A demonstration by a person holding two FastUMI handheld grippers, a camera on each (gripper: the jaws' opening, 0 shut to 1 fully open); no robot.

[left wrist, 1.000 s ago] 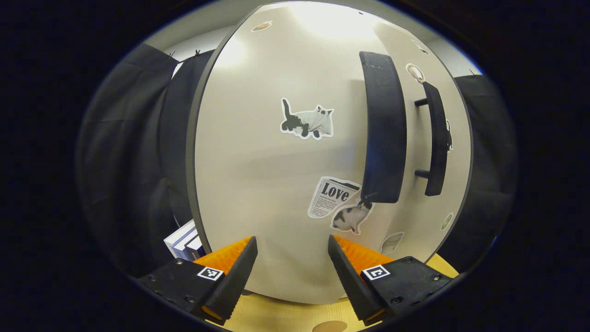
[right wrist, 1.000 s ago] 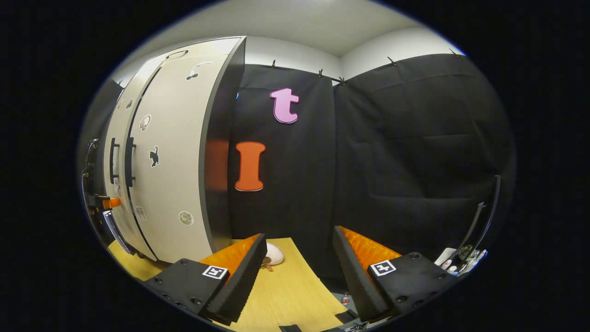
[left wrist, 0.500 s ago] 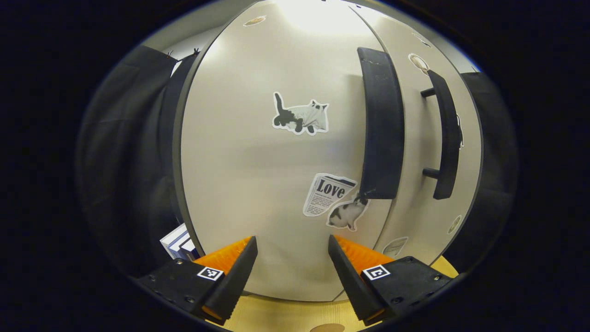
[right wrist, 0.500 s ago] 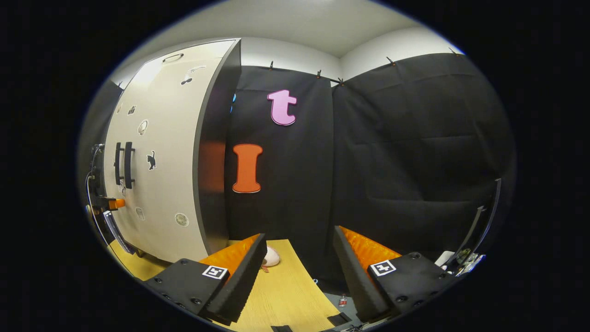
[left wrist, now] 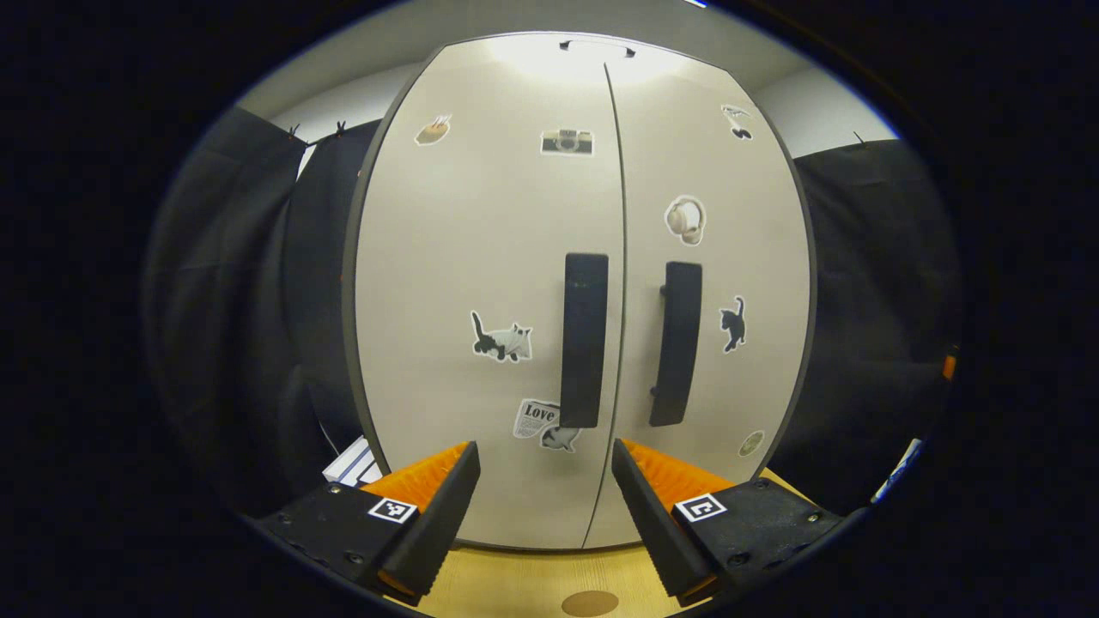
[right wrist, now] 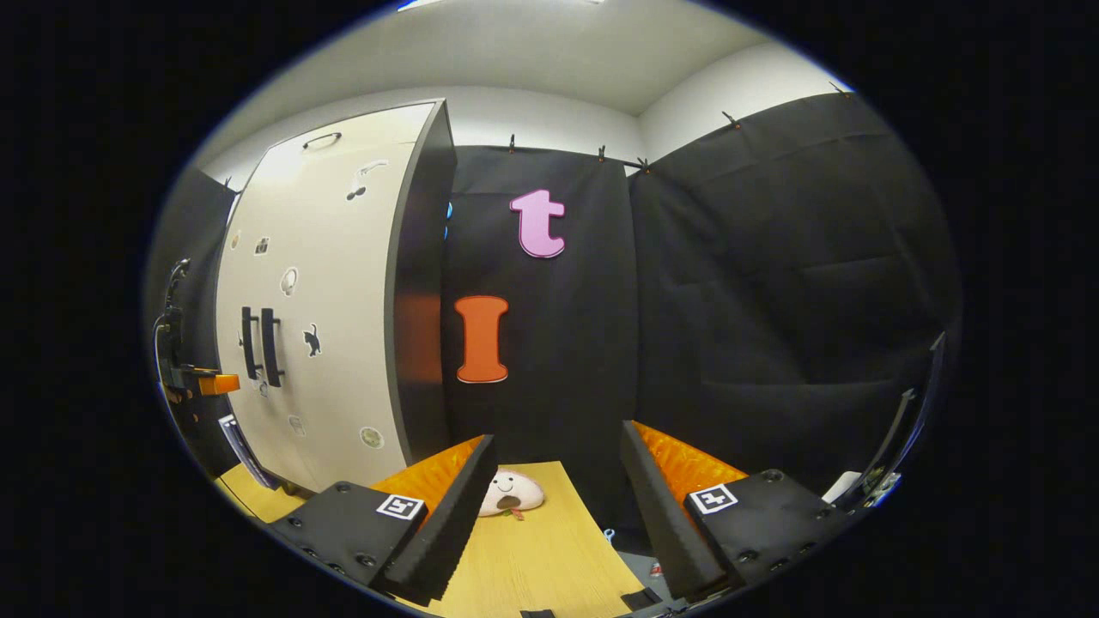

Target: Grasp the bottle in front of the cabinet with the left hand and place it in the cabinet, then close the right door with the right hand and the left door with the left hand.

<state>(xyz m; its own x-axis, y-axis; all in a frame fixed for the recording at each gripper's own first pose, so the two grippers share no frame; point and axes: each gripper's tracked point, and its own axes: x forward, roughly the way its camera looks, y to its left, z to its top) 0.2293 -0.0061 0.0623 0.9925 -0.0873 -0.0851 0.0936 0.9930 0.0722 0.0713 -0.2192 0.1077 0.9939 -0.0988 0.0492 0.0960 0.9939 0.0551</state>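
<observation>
Left tool (left wrist: 544, 506): jaws apart, nothing between the fingers, held over the wooden worktop (left wrist: 515, 584) and facing the cabinet (left wrist: 481, 257) squarely. A round brown mark (left wrist: 589, 603) lies on the worktop just below the fingers. Left door (left wrist: 481, 360) and right door (left wrist: 730, 257) both sit flush, seam running vertical between them; the two black handles (left wrist: 585, 340) stand upright either side of the seam. Cat, camera and other stickers on both doors. Bottle is behind the closed doors; cannot see it. A stack of books (left wrist: 354, 464) shows at the cabinet's lower left corner, against the black cloth. Right tool (right wrist: 556, 515): jaws apart, empty, held over the worktop (right wrist: 541, 558) to the right of the cabinet (right wrist: 343, 283), pointing past its dark side panel (right wrist: 421, 300) at the booth wall. A small white plush (right wrist: 510, 494) with a face lies on the worktop just beyond the left finger, near the cabinet's side. At far left in the right gripper view, the left tool (right wrist: 210, 384) shows in front of the doors, apart from them.
</observation>
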